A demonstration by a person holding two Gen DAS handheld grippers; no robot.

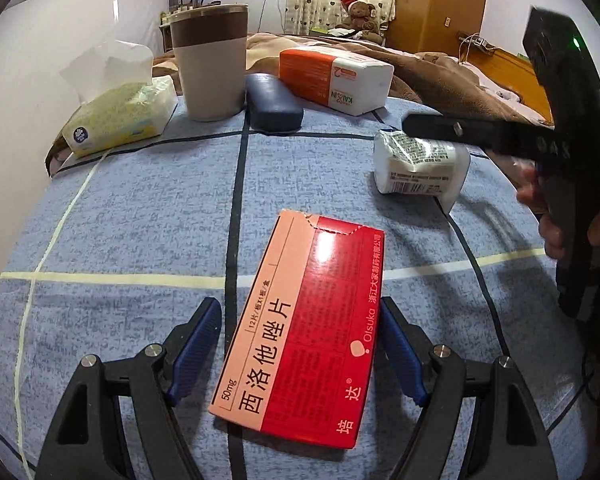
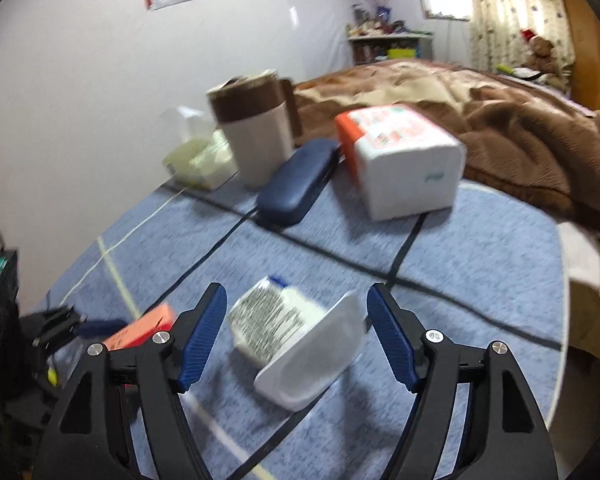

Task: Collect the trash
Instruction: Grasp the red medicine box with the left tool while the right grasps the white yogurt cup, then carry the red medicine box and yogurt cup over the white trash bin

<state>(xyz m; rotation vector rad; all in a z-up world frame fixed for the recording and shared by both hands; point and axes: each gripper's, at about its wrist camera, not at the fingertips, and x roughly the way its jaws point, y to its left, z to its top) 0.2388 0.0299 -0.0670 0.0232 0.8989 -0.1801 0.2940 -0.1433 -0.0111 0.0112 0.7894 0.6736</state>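
A red and pink medicine box [image 1: 304, 328] lies flat on the blue checked cloth [image 1: 140, 216]. My left gripper [image 1: 300, 344] is open, with one blue pad on each side of the box; contact is unclear. A white plastic cup [image 2: 300, 344] with printed foil lies on its side. My right gripper [image 2: 296, 336] is open, with its pads on either side of the cup. The cup also shows in the left wrist view [image 1: 420, 164], with a right gripper finger [image 1: 472, 132] above it. The box's corner shows in the right wrist view [image 2: 144, 328].
At the far edge stand a brown and beige bin [image 1: 212, 60], a yellow tissue pack [image 1: 120, 116], a navy glasses case [image 1: 274, 102] and an orange and white napkin pack [image 1: 336, 76]. A brown blanket [image 2: 500, 128] covers the bed behind.
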